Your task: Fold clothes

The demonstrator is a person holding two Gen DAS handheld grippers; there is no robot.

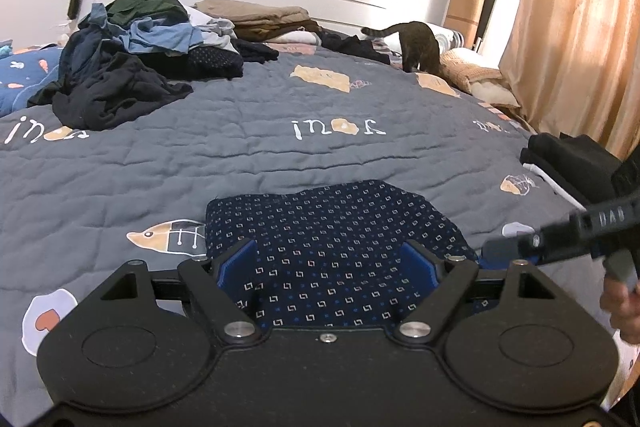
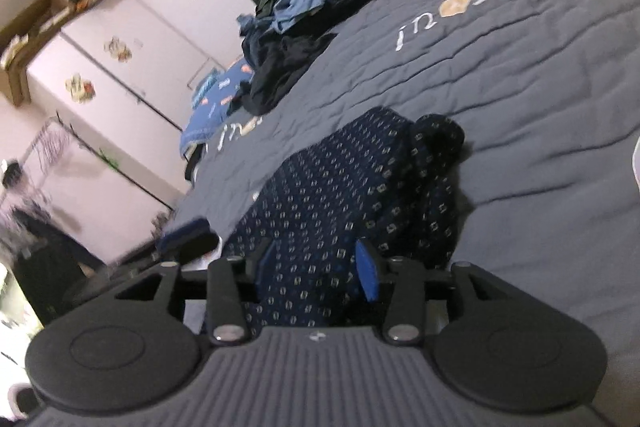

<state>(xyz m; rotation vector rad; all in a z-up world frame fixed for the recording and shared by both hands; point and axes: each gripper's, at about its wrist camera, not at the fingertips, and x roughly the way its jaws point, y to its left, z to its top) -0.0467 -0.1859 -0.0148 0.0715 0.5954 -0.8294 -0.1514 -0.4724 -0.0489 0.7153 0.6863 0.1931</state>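
Observation:
A navy garment with a small square print (image 1: 332, 223) lies partly folded on the grey quilt (image 1: 240, 155), close to the near edge. My left gripper (image 1: 330, 263) hovers over its near part, open wide, blue pads apart with cloth showing beneath them. In the right wrist view the same garment (image 2: 340, 187) runs away from me with a bunched fold at its far end. My right gripper (image 2: 316, 267) sits over its near edge, open, with cloth lying between the blue fingers (image 2: 368, 271) and a gap at the pad. The right gripper (image 1: 520, 247) also shows blurred at the garment's right side.
A heap of unfolded dark and blue clothes (image 1: 132, 59) sits at the far left of the bed. Beige folded items (image 1: 256, 13) lie by the headboard. A cat (image 1: 416, 47) stands at the far right. A dark folded stack (image 1: 568, 159) rests on the right edge near the curtain (image 1: 580, 27).

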